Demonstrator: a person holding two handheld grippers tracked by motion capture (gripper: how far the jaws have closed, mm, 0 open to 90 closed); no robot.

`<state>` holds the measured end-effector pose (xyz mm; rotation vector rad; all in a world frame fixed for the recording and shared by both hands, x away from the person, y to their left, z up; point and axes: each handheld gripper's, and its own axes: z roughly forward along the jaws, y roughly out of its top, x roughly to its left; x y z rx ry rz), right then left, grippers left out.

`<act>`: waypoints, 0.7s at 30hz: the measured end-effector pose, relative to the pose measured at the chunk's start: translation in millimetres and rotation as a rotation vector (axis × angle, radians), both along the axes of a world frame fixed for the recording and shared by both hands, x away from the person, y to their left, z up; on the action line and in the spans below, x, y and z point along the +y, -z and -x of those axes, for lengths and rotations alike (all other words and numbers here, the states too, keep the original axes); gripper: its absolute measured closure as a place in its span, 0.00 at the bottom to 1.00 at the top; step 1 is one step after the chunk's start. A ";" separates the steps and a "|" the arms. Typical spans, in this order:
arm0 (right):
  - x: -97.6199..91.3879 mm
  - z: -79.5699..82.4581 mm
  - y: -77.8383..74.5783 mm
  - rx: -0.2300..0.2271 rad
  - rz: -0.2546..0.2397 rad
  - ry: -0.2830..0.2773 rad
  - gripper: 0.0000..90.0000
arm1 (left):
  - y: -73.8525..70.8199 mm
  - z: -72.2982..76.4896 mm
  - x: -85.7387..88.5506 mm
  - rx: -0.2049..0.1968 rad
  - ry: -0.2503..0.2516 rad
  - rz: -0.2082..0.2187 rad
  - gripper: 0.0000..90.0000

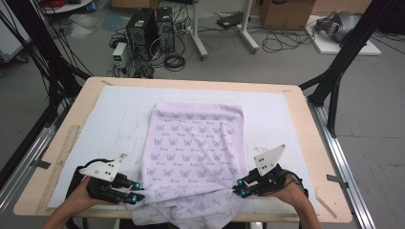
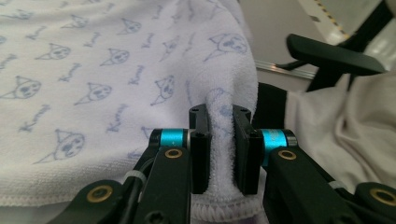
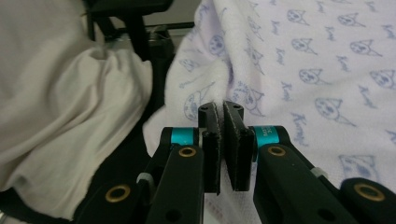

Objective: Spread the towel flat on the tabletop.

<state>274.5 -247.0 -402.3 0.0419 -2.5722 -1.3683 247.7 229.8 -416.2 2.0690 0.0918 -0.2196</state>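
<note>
We have our left gripper clamped on a bunched fold of the towel at its near left corner, and our right gripper pinched tight on the towel's near right edge, so by our reckoning the grasp is made and the lifting or folding of the near end is still ahead. The towel lies spread down the middle of the table, its near end rumpled and spilling over the front edge; it is pale, soft terry printed with small blue cat faces.
</note>
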 end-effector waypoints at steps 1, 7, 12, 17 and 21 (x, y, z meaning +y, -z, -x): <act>-0.1 0.8 -0.5 0.002 0.003 -0.011 0.96 | -0.3 1.5 -0.5 0.004 0.012 -0.002 0.88; 2.1 5.8 0.4 0.043 0.003 -0.101 0.96 | -1.0 7.5 -0.9 0.015 0.069 -0.010 0.88; 4.3 8.5 1.4 0.077 0.002 -0.156 0.96 | 0.1 13.2 -4.0 0.026 0.142 -0.034 0.87; 10.9 13.2 5.1 0.119 0.021 -0.229 0.96 | 1.5 18.2 -4.8 0.033 0.181 -0.046 0.87; 15.8 15.6 8.6 0.127 0.038 -0.258 0.96 | 3.7 20.0 -3.5 0.030 0.191 -0.060 0.86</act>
